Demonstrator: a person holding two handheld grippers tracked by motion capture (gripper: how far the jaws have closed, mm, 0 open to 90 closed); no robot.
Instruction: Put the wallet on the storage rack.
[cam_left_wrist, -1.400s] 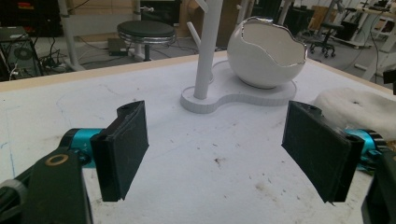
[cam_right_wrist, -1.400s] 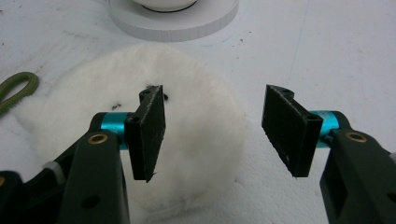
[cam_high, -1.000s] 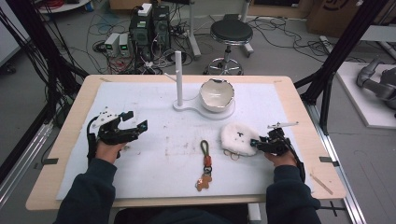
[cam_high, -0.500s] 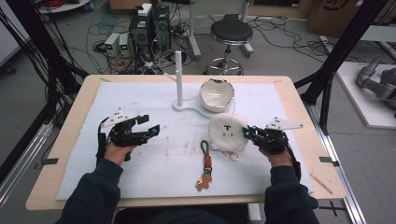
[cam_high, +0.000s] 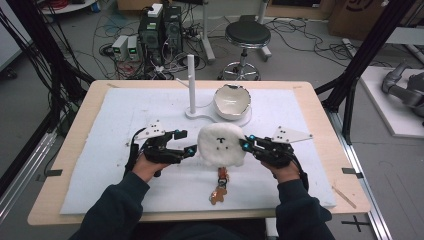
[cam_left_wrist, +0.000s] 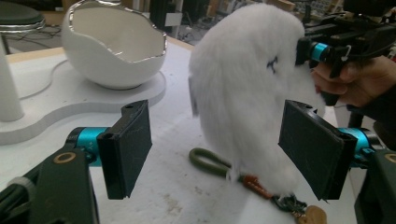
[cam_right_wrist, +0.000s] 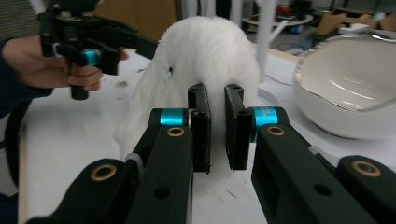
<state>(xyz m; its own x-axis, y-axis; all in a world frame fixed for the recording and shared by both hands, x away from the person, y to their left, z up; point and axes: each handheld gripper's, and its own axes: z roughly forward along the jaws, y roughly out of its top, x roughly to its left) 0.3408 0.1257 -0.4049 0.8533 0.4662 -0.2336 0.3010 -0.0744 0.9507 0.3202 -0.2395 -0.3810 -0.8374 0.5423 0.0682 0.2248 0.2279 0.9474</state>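
Note:
A white fluffy plush (cam_high: 221, 145) with a small stitched face stands upright at the middle of the white mat. My right gripper (cam_high: 246, 144) is shut on the plush's right edge, and in the right gripper view the fur (cam_right_wrist: 205, 56) is pinched between the nearly closed jaws of that gripper (cam_right_wrist: 217, 100). My left gripper (cam_high: 186, 142) is open just left of the plush. In the left gripper view the plush (cam_left_wrist: 247, 79) sits ahead of the two wide-apart pads (cam_left_wrist: 126, 144), untouched by them. A keychain (cam_high: 220, 185) with a green cord loop (cam_left_wrist: 210, 161) lies under and in front of the plush.
A white egg-shaped bowl (cam_high: 231, 101) sits on a flat white stand with an upright post (cam_high: 191, 77), behind the plush. The mat (cam_high: 100, 165) covers a wooden table (cam_high: 75, 150). Cables, electronics and a stool stand on the floor beyond.
The right gripper carried the plush left from the mat's right side and stood it upright over the keychain. The left gripper moved right, up beside the plush, still open.

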